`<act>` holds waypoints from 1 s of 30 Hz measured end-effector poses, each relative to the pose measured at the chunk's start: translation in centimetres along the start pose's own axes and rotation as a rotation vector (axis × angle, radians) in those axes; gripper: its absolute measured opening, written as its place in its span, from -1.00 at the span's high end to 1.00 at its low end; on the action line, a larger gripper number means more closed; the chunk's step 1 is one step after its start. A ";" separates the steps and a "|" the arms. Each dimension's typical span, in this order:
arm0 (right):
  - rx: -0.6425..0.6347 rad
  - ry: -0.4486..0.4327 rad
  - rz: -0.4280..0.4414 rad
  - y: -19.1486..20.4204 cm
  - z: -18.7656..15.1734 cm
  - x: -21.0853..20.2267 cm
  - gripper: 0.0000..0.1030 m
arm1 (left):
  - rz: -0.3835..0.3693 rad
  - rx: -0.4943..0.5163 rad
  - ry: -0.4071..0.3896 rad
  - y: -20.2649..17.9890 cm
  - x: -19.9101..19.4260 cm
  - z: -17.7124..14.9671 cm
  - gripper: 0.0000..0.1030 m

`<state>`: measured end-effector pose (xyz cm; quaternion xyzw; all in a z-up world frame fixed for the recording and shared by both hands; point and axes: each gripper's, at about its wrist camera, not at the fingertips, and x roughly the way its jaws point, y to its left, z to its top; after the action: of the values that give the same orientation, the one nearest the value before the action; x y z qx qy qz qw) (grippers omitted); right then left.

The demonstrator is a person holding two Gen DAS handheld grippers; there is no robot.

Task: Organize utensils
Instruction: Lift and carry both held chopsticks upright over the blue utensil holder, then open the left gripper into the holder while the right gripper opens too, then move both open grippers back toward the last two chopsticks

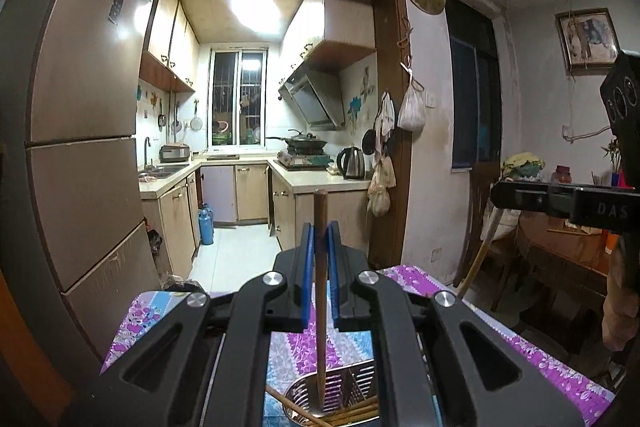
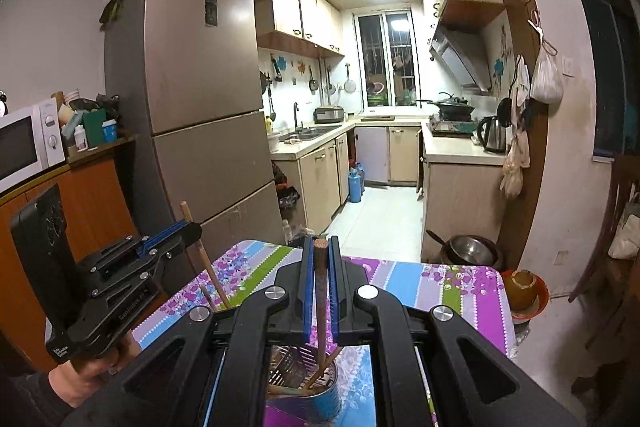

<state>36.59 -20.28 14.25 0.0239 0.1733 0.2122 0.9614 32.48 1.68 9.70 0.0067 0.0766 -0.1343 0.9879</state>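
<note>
Two chopsticks, one per gripper, stand with their lower ends inside the metal utensil holder (image 2: 304, 379).

At bottom centre of the left wrist view, the left-held chopstick (image 1: 320, 291) runs upright from the holder (image 1: 332, 399) up between the blue pads (image 1: 307, 267), the left gripper (image 1: 320, 239) pinching it near its top. At bottom centre of the right wrist view, the right gripper (image 2: 320, 255) likewise clamps the right-held chopstick (image 2: 321, 307), its tip among other sticks already lying in the holder (which sits on the floral tablecloth (image 2: 440, 283)). The risk, as I judge it: letting go from this height could let a stick tip over the rim, or a sideways pull could topple the light holder.
</note>
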 end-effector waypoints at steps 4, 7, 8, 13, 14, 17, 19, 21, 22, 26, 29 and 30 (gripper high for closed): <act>0.000 0.009 0.002 -0.1 -0.3 0.6 0.85 | -0.002 -0.001 0.016 -0.1 0.6 -0.4 0.90; -0.002 0.023 0.002 0.0 -0.7 1.2 0.85 | -0.005 -0.002 0.027 -0.1 1.0 -0.8 0.90; -0.001 0.027 0.003 0.0 -0.8 1.4 0.85 | -0.006 -0.003 0.030 -0.1 1.0 -1.0 0.90; 0.014 0.040 0.006 -0.5 -1.4 2.1 0.84 | -0.007 -0.006 0.044 0.1 1.5 -1.2 0.39; 0.019 0.039 0.004 -0.6 -1.4 2.1 0.84 | -0.004 -0.010 0.038 0.3 1.3 -1.2 0.03; 0.027 0.023 0.001 -0.9 -1.4 1.5 0.77 | -0.002 -0.017 0.025 0.6 0.5 -1.0 -0.04; 0.038 0.001 -0.001 -1.2 -1.3 0.7 0.67 | -0.003 -0.017 0.015 0.8 -0.4 -0.8 -0.04; 0.049 -0.030 -0.010 -1.3 -1.3 -0.7 0.60 | -0.007 -0.009 0.007 1.1 -2.0 -0.6 -0.04; 0.053 -0.052 -0.018 -1.4 -1.4 -1.7 0.56 | -0.006 0.000 0.005 1.3 -2.8 -0.6 -0.07; 0.029 -0.136 -0.049 -0.5 -3.0 -6.5 0.37 | 0.007 0.043 -0.013 3.2 -7.9 -1.3 -0.25; 0.004 -0.171 -0.065 1.0 -5.9 -9.8 0.28 | 0.054 0.041 -0.002 6.0 -12.2 -2.9 -0.30; 0.003 -0.171 -0.063 1.5 -6.8 -10.4 0.28 | 0.074 0.033 0.009 7.1 -14.1 -4.1 -0.31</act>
<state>24.80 -23.39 11.36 0.0378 0.0913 0.1785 0.9790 20.37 12.42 7.76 0.0265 0.0786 -0.0990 0.9916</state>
